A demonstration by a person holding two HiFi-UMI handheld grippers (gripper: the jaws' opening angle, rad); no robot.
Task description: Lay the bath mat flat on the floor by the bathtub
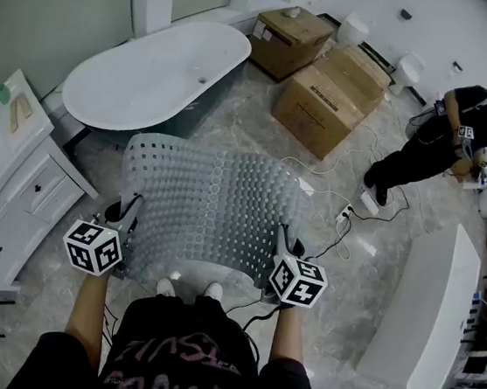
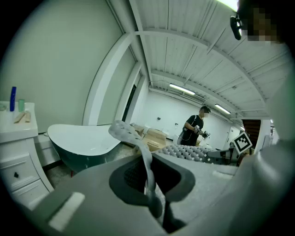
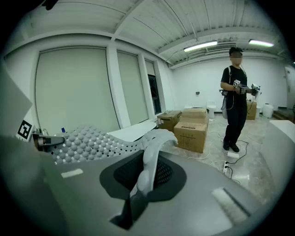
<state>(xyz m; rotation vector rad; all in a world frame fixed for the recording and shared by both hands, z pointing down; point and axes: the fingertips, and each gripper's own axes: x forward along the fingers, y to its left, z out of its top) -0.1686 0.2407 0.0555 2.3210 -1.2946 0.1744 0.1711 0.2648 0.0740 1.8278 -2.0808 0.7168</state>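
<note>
Well, overhead the nubbly, perforated grey bath mat point(image 1: 207, 202) hangs curved between both pairs of fingers, beyond them the glossy oval bathtub point(image 1: 152, 77). Only up close do the left gripper point(image 2: 150, 184) and right gripper point(image 3: 142, 180) show jaws pinching its rubbery edge.

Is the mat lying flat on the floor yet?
No, the mat hangs curved in the air, its side edges pinched in the left gripper and the right gripper.

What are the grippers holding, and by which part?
The bath mat, by its side edges: left gripper on the left edge, right gripper on the right.
</note>
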